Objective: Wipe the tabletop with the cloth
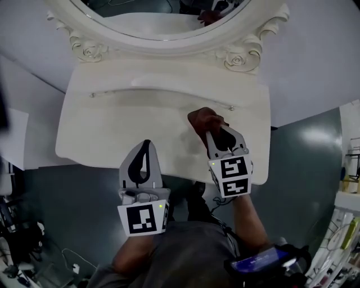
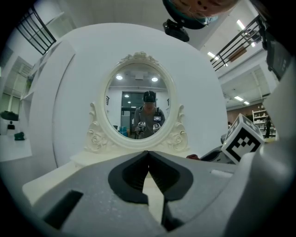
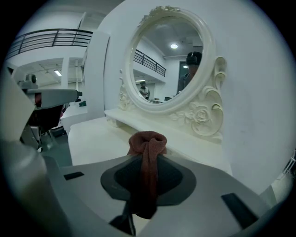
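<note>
A cream-white dressing table's tabletop [image 1: 112,132] lies below me, under an oval mirror [image 1: 163,17]. My right gripper [image 1: 212,134] is shut on a reddish-brown cloth [image 1: 203,119], bunched at the jaw tips over the right half of the tabletop. In the right gripper view the cloth [image 3: 147,144] runs down between the jaws and bulges out past the tips of the right gripper [image 3: 147,157]. My left gripper [image 1: 147,144] hangs over the front edge of the table, left of the cloth. Its jaws meet at the tips of the left gripper [image 2: 148,152] with nothing between them.
A raised ledge [image 1: 169,76] with carved roses [image 1: 236,59] runs along the back under the mirror frame. A small knob [image 1: 231,108] sits on the drawer front. Grey floor [image 1: 304,169] surrounds the table; shelving [image 1: 346,225] stands at right, cables [image 1: 22,247] at lower left.
</note>
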`<state>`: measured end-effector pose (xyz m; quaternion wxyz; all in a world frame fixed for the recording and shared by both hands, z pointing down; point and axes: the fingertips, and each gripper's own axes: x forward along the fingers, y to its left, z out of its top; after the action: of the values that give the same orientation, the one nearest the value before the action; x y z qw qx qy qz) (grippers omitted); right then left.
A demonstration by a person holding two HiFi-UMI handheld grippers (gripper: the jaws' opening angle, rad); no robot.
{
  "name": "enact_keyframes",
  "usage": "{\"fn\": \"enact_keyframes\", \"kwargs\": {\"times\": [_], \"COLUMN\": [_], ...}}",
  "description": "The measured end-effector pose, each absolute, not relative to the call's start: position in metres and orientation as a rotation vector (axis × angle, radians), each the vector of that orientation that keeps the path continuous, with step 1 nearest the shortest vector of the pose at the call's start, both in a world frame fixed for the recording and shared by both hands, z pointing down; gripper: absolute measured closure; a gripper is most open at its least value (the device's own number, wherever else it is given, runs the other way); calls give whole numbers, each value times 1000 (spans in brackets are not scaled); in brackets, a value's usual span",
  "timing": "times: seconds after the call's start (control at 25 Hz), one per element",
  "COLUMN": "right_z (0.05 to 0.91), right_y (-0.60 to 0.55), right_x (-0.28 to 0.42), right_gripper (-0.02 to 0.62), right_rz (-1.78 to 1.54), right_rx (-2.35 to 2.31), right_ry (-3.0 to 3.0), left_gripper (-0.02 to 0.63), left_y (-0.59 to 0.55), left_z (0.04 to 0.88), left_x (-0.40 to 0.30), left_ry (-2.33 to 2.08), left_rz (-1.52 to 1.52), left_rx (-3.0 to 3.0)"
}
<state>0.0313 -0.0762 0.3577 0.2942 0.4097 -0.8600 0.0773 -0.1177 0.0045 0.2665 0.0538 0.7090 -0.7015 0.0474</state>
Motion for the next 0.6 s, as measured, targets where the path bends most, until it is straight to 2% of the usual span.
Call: {"fn": "enact_keyframes", "kwargs": {"times": [0.32, 0.6], "right_z": [392, 445], "right_y": [-29, 12], "right_x": [-71, -116], "right_gripper": [515, 515], "right_rz": [210, 257], "right_rx": [938, 852], "right_ry": [-2314, -2275], "left_gripper": [592, 592], "left_y": [51, 79], "left_z": [293, 332], "left_x": [-197, -237], "left_ry": [-2170, -2139], "left_rz": [190, 252], "left_rx": [2061, 2011]}}
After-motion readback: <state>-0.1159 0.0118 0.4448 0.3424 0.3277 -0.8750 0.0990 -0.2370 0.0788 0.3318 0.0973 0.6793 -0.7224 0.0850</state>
